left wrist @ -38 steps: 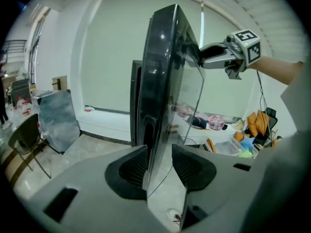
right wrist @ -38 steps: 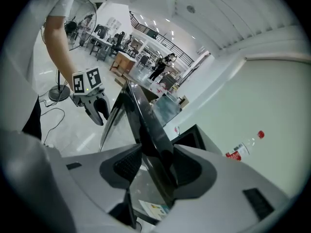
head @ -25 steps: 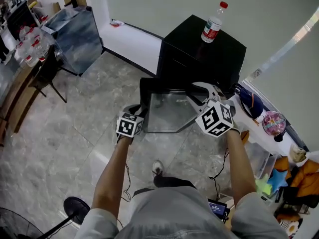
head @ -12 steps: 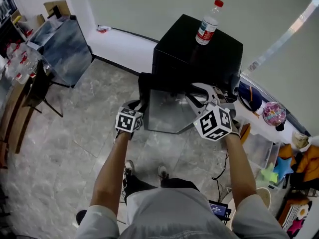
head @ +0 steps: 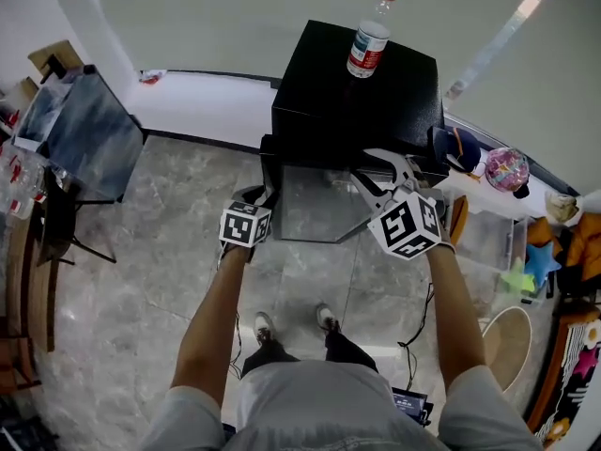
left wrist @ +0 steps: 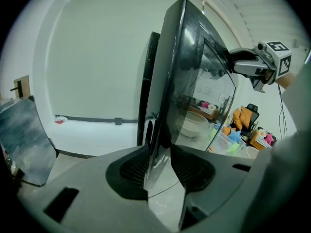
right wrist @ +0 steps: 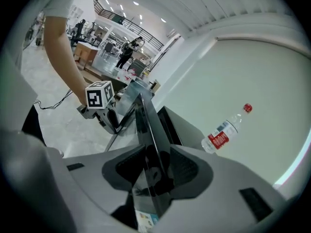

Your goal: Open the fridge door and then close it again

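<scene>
A small black fridge stands against the wall with a water bottle upright on top. Its glass door stands swung open toward me. My left gripper is shut on the door's left free edge; in the left gripper view the dark edge runs between the pads of this gripper. My right gripper clamps the door's right side, and in the right gripper view the door edge sits gripped in its jaws. The bottle shows behind.
A glass-fronted cabinet and a chair stand at the left. Right of the fridge lie a cap, a pink ball, a clear box and bright clutter. A cable trails on the marble floor beside my feet.
Both grippers have moved sideways with the door, still clamped on it. The person has stepped, both feet now show, and the view has shifted to face the fridge more squarely.
</scene>
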A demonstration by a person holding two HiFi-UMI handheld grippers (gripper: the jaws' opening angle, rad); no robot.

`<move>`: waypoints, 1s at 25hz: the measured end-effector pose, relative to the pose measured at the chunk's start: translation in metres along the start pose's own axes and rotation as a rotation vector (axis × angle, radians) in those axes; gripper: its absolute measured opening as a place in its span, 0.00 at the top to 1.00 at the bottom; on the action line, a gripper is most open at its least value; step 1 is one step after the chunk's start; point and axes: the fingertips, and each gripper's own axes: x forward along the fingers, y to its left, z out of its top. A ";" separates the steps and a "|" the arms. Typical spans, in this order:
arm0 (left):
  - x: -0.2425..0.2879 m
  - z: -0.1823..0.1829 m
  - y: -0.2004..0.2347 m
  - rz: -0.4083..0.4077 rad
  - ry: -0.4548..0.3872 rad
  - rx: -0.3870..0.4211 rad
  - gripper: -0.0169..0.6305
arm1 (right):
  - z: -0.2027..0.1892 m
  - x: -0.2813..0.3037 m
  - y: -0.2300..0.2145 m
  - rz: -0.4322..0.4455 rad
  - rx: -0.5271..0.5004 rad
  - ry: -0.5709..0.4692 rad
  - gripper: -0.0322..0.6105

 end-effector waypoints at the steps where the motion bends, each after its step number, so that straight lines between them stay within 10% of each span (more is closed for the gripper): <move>1: 0.004 0.003 0.003 -0.005 0.000 0.003 0.77 | -0.001 0.002 -0.002 -0.008 0.008 0.008 0.71; 25: 0.037 0.031 0.024 -0.095 0.000 0.018 0.77 | -0.009 0.022 -0.022 -0.124 0.066 0.082 0.71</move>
